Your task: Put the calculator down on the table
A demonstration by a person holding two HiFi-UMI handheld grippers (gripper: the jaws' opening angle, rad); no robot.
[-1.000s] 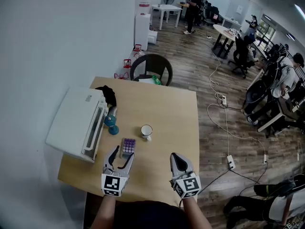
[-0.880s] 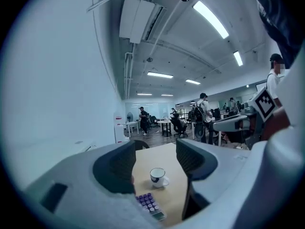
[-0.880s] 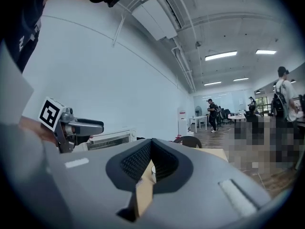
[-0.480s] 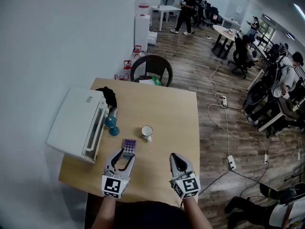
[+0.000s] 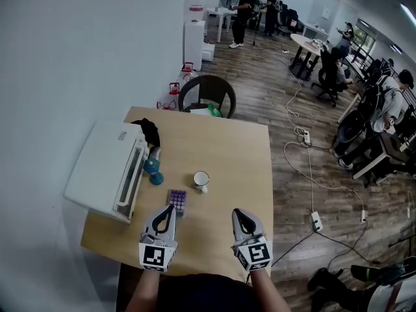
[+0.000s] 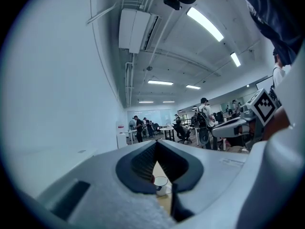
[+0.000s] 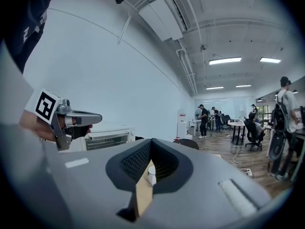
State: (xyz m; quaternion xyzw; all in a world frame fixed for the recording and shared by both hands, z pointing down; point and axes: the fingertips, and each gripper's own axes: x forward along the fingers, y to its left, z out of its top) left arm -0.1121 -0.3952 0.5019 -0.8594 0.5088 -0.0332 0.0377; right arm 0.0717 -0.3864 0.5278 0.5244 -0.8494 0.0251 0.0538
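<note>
Freed from the calculator [image 5: 176,201], my left gripper [image 5: 166,210] is clenching empty just near of it; my right gripper [image 5: 240,216] is idling, clenched too. With the calculator lying on the table [image 5: 224,151], the job is looking done.

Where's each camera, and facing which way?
Head view: on the head, steeply down at the table; left gripper, right gripper show.
Left gripper view: on that gripper, level toward the office; jaws just closed, empty.
Right gripper view: on that gripper, likewise; shut jaws, left gripper at left.
Shared: both gripper views show the mug.
</note>
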